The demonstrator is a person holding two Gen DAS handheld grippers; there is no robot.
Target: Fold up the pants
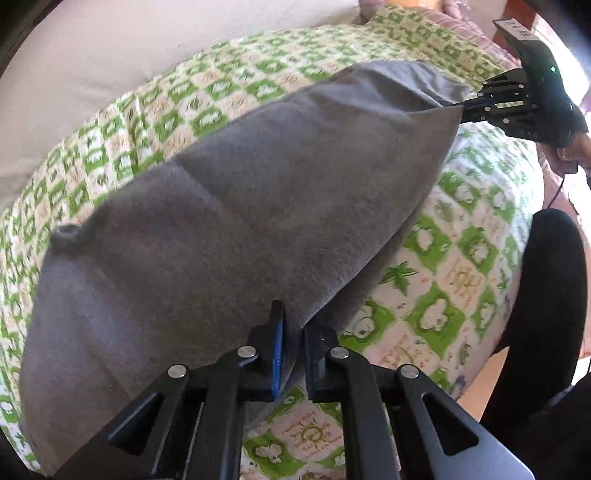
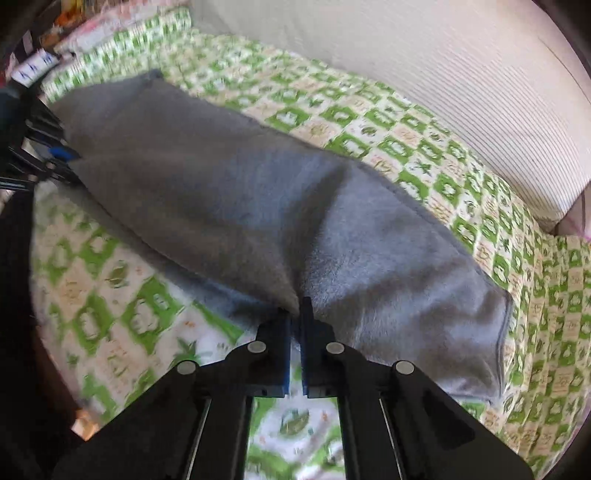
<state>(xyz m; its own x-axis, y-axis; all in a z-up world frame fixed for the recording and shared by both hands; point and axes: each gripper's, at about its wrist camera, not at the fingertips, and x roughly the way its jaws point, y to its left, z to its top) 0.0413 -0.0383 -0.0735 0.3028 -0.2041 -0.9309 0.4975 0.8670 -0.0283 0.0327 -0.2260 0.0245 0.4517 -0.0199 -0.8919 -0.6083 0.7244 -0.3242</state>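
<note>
Grey fleece pants (image 1: pixel 207 221) lie stretched across a green and white patterned bedspread (image 1: pixel 436 280). My left gripper (image 1: pixel 293 332) is shut on the near edge of the pants at one end. My right gripper (image 2: pixel 295 317) is shut on the near edge of the pants (image 2: pixel 258 206) at the other end. Each gripper shows in the other's view: the right gripper (image 1: pixel 467 109) at the far end of the cloth, and the left gripper (image 2: pixel 68 155) at the far left. The gripped edge is lifted a little off the bedspread (image 2: pixel 122 295).
A cream wall (image 1: pixel 92 74) runs along the far side of the bed. A black chair (image 1: pixel 546 295) stands by the near right edge of the bed. A pink striped blanket (image 1: pixel 443 26) lies at the far end.
</note>
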